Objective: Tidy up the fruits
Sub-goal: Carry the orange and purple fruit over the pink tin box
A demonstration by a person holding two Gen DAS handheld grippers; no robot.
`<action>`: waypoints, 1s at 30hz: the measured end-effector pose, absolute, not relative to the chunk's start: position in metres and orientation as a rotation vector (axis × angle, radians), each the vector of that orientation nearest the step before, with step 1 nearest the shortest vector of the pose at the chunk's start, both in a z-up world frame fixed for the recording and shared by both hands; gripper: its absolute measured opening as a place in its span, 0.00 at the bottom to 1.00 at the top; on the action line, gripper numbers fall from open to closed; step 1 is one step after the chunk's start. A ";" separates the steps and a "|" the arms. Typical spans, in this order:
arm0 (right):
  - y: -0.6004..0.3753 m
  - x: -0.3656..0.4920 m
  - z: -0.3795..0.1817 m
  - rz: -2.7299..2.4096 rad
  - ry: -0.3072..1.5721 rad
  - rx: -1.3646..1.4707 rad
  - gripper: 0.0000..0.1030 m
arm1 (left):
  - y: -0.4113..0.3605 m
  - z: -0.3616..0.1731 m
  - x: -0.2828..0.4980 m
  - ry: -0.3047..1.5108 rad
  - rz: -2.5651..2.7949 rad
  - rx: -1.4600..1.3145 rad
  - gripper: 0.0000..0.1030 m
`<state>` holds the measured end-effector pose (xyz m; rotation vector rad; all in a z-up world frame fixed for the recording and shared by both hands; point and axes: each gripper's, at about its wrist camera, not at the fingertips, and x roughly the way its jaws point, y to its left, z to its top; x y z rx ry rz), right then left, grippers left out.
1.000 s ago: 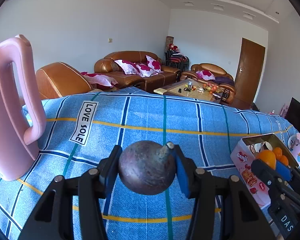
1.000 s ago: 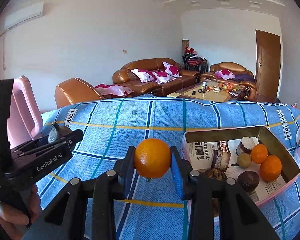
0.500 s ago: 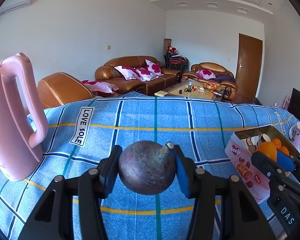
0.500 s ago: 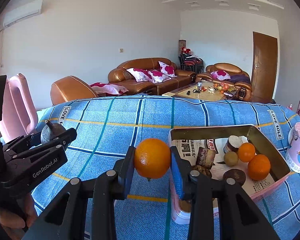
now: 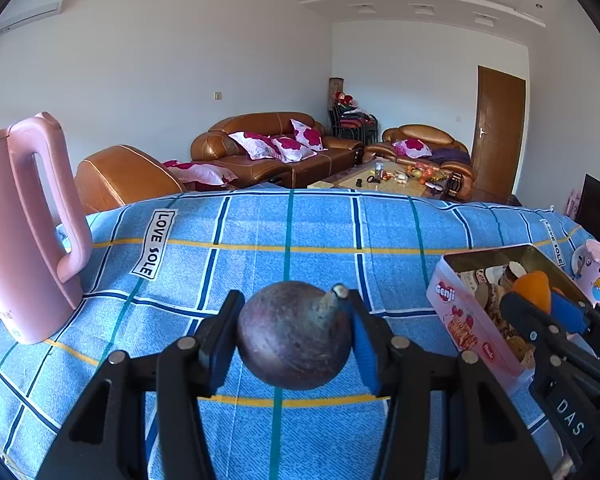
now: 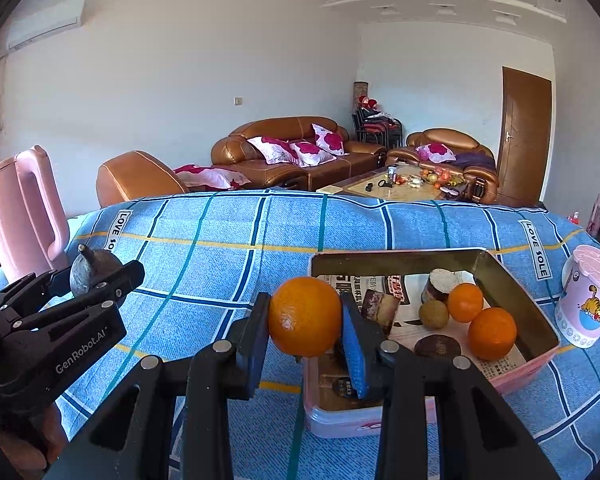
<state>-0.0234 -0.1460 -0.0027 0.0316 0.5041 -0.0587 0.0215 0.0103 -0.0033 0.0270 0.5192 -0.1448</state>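
Note:
My left gripper (image 5: 294, 336) is shut on a dark purple round fruit (image 5: 294, 334) with a stem, held above the blue checked cloth (image 5: 300, 220). My right gripper (image 6: 305, 316) is shut on an orange (image 6: 305, 316), held above the left end of a pink box (image 6: 520, 368). The box holds two oranges (image 6: 492, 333), a kiwi (image 6: 433, 314), a dark round fruit (image 6: 437, 346) and a cut piece. The box shows at the right in the left wrist view (image 5: 472, 320). The left gripper with its fruit shows in the right wrist view (image 6: 96, 276).
A pink kettle (image 5: 24, 224) stands at the left on the cloth. A pink cartoon cup (image 6: 588, 296) stands right of the box. Brown sofas and a coffee table fill the room behind.
Both grippers have shifted left with their fruits still held; the box now lies closer under the right gripper, and the kettle sits further into the left view.

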 end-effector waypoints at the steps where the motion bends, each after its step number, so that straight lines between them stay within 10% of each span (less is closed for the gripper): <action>1: -0.149 -0.024 -0.003 -0.062 0.503 0.032 0.35 | 0.007 -0.003 0.020 0.519 -0.143 0.030 0.51; 30: -0.237 -0.040 0.000 -0.178 0.470 0.008 0.35 | -0.089 0.001 -0.006 0.481 -0.186 0.110 0.51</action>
